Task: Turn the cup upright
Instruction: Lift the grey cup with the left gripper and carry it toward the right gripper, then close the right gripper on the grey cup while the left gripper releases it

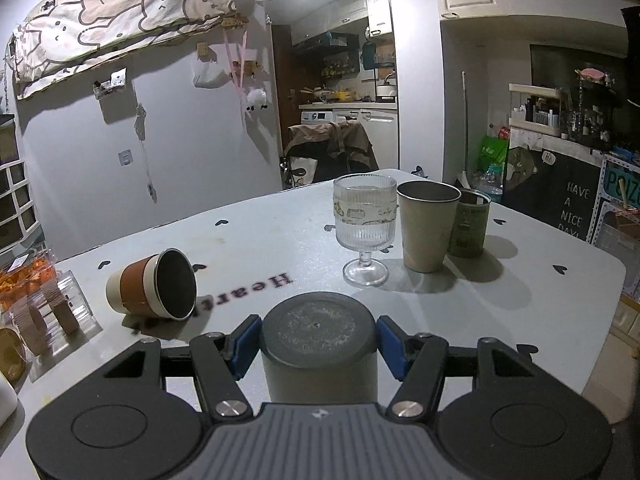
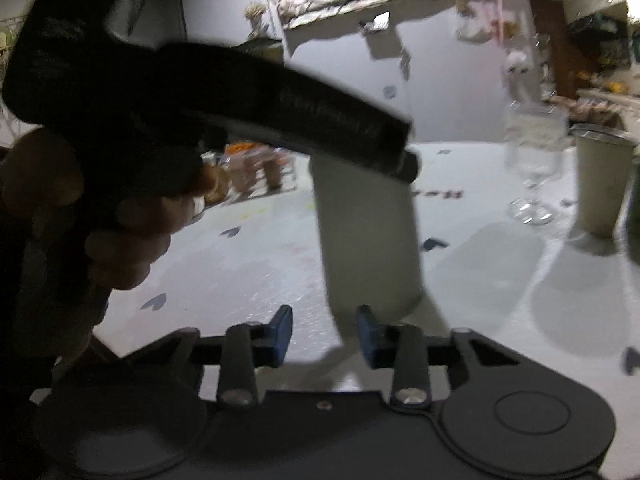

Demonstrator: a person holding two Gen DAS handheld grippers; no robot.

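A grey cup [image 1: 319, 354] stands upside down on the white table, its flat base up. My left gripper [image 1: 318, 344] has its blue pads on both sides of the cup, near the base, shut on it. In the right wrist view the same cup [image 2: 368, 240] stands in front of my right gripper [image 2: 325, 334], which is open and empty just short of the cup's lower edge. The left gripper's black body [image 2: 240, 100] crosses above the cup. A brown-banded cup [image 1: 154, 286] lies on its side at the left, mouth toward me.
A ribbed stemmed glass [image 1: 365, 226], a grey tumbler [image 1: 427, 226] and a green can [image 1: 469, 224] stand upright at the table's [image 1: 540, 292] far right. Clear boxes with snacks [image 1: 44, 304] sit at the left edge. The table's right edge drops off near a cabinet.
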